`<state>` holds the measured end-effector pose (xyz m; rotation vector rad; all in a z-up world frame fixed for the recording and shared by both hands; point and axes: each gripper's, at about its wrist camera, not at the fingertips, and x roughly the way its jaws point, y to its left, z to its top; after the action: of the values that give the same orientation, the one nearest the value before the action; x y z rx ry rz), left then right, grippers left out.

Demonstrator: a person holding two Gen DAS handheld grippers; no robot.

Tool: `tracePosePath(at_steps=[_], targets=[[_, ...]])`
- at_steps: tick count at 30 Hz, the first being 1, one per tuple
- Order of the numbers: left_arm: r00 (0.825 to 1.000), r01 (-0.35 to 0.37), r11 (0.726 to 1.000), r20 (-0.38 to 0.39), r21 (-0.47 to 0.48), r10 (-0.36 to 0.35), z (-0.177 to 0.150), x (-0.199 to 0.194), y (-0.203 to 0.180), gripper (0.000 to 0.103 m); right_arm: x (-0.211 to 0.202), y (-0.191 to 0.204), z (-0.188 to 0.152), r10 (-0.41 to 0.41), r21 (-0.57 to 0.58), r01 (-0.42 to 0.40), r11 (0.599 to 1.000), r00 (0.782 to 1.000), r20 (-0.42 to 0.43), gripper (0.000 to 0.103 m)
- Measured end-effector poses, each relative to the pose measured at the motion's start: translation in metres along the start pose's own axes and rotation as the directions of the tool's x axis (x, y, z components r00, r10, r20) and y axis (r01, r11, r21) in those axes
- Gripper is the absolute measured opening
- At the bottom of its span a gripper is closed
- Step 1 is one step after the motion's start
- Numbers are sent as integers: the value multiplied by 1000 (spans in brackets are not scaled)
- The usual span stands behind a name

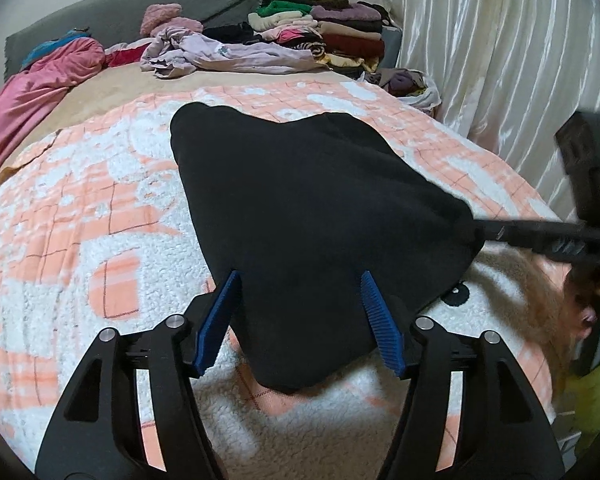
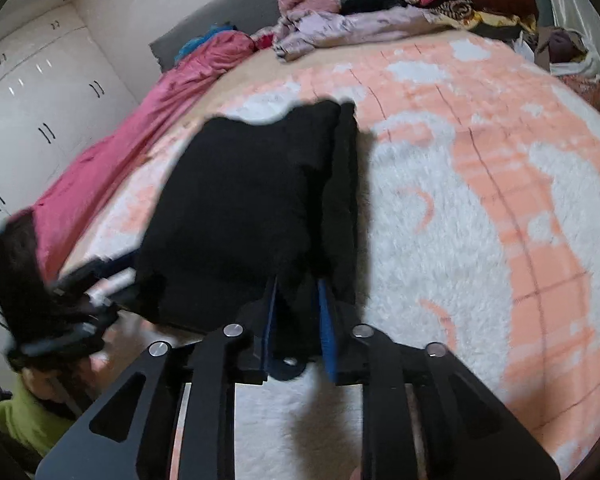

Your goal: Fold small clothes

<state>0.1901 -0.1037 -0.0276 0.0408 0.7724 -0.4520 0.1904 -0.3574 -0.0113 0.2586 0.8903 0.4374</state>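
Observation:
A black garment (image 1: 312,208) lies on the pink and white blanket (image 1: 80,208). My left gripper (image 1: 300,280) is open, its blue pads on either side of the garment's near corner. My right gripper (image 2: 298,284) is shut on the garment's other near corner (image 2: 296,320); it shows at the right in the left wrist view (image 1: 500,232). In the right wrist view the garment (image 2: 240,208) looks partly folded, with a strip along its right side. The left gripper (image 2: 100,284) appears blurred at the left there.
A stack of folded clothes (image 1: 340,36) and loose lilac and pink garments (image 1: 228,52) lie at the bed's far end. A pink quilt (image 1: 28,92) runs along the left side. White curtains (image 1: 500,60) hang on the right; white cupboards (image 2: 32,120) stand beyond the bed.

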Motion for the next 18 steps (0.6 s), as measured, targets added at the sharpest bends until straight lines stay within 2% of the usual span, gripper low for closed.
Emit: tracePosePath(at_steps=[1,3,6,12,15,18], targets=[[1000,3,1000,0,-3,-3,-1,0,1,55,-5,3,6,-2,-9,2,1000,1000,21,22],[1000,11,1000,5,-7,-11,-1,-1,1,55,-11,9,22,-8,-25,10,1000,998,58,31],[1000,21,1000,8,-16,-21,0,-2,2,55,0,10,52,-36,-27,39,999,996,80,31],[999,40,998,38,-40,-38,5,-11,6,55,48,7,98,-106,-35,108,994,994,34,31],[995,50,998,85,-50,-45,11,-22,10,55,74,5,112,-147,-50,147,988,989,2,31],[995,57,997,80,-50,-53,12,-20,10,55,90,1,121,-170,-45,169,985,985,-15,32]])
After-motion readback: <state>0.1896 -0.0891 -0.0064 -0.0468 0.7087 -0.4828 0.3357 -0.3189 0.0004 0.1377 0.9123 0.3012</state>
